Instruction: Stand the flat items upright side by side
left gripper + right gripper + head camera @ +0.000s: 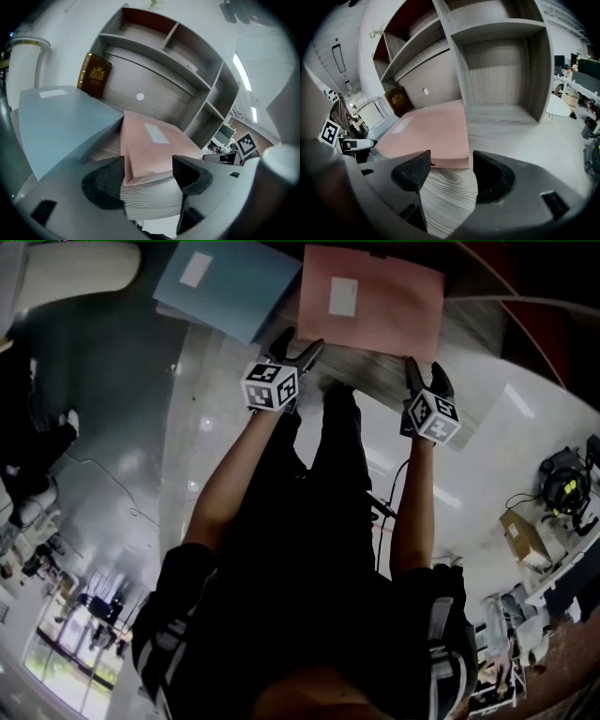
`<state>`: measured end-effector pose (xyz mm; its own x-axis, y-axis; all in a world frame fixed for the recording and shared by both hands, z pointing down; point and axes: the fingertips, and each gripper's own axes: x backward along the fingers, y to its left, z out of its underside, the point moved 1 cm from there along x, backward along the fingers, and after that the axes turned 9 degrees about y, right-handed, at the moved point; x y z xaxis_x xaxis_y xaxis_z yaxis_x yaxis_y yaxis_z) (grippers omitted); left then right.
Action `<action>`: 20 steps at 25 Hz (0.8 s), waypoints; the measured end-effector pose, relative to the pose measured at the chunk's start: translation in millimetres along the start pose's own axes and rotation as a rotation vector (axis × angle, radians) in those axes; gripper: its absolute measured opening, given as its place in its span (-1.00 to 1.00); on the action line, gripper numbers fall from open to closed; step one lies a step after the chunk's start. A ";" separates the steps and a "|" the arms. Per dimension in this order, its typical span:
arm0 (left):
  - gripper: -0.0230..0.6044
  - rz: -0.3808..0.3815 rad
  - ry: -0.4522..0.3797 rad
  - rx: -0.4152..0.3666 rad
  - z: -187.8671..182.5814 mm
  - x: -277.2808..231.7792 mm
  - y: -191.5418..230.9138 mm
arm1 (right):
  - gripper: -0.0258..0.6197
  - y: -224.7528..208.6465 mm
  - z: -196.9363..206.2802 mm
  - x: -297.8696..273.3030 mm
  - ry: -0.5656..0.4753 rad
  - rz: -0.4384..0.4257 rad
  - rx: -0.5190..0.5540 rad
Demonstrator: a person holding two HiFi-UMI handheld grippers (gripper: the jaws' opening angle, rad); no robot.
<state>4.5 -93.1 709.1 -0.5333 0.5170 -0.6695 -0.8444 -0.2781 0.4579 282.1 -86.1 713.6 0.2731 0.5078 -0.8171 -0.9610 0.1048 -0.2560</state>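
Two folders lie flat on the bench (473, 334): a pink folder (370, 301) at top centre of the head view and a blue folder (225, 287) just left of it. My left hand-held gripper (298, 345) and right hand-held gripper (425, 371) hover at the pink folder's near edge, one by each lower corner. Both have their jaws wide apart and grip nothing (the edge shows in each gap, unpinched). A brown book (93, 75) leans upright in the shelf unit (154, 51) behind.
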 end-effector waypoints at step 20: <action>0.07 0.089 0.021 -0.043 13.5 18.7 6.2 | -0.06 35.9 39.9 18.0 0.024 0.009 -0.022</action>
<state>-10.0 -74.2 707.4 -0.6071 0.4719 -0.6393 -0.7947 -0.3569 0.4911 250.7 -39.0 710.3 0.2661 0.4880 -0.8313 -0.9621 0.0815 -0.2601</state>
